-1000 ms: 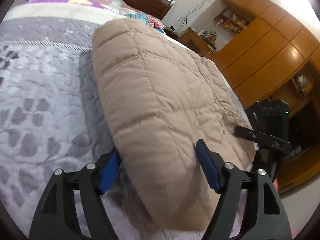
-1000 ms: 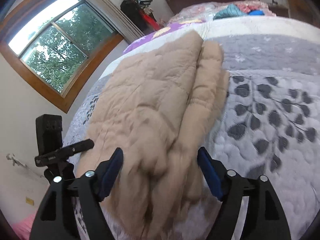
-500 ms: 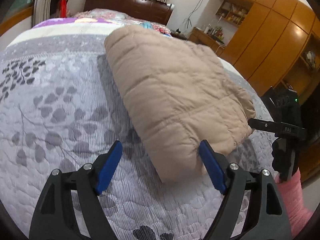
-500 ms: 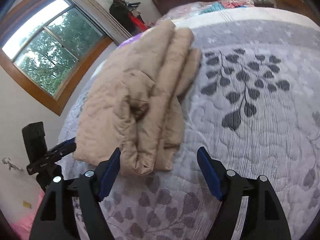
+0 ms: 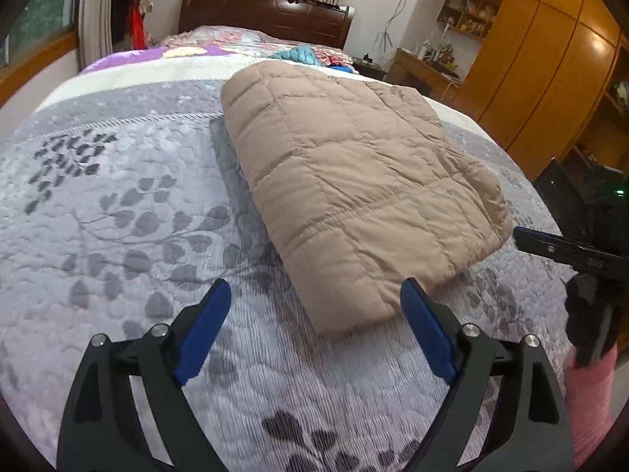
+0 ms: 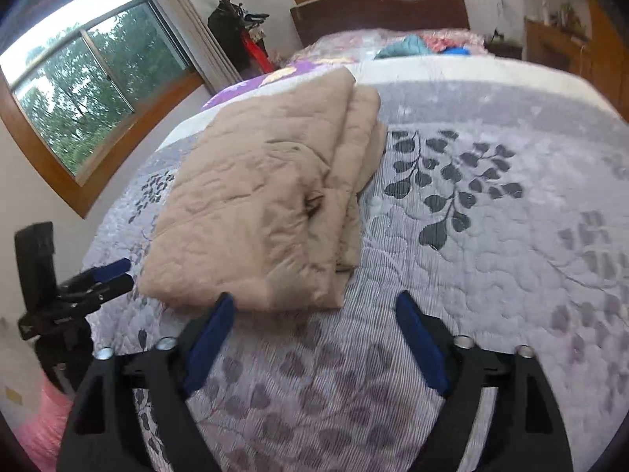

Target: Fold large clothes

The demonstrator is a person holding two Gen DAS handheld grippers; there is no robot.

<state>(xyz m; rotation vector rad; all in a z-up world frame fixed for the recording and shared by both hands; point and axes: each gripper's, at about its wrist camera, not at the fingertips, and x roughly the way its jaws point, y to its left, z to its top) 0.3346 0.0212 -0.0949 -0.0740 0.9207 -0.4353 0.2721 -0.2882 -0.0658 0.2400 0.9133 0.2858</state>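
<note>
Item: tan quilted jacket (image 5: 354,192), folded into a thick oblong bundle, lying flat on the grey leaf-patterned bedspread (image 5: 118,204). Long axis runs from the foot of the bed toward the headboard (image 5: 267,11), angled slightly across the bed. From the left wrist view the top face is smooth, the quilting squares plain, the near short end a rounded fold. From the right wrist view the same bundle (image 6: 259,204) shows its stacked layers along the side facing open bedspread, with a small dark gap where an inner flap sits loosely.

Position relative to tools: the bundle lies ahead of both grippers and between them. In the left wrist view its near corner sits just beside the right-hand finger, toward the right of centre. In the right wrist view its near edge sits just beyond the left-hand finger, toward the left of centre. Neither tool touches the cloth; which is nearer cannot be told.

Left gripper (image 5: 314,314): jaws spread wide, holding nothing, above bare bedspread.

Right gripper (image 6: 314,314): jaws likewise spread wide, empty, above bare bedspread.

Judgement: the fold looks largely complete; any further move would likely be a tidy of the loose layered edge.
</note>
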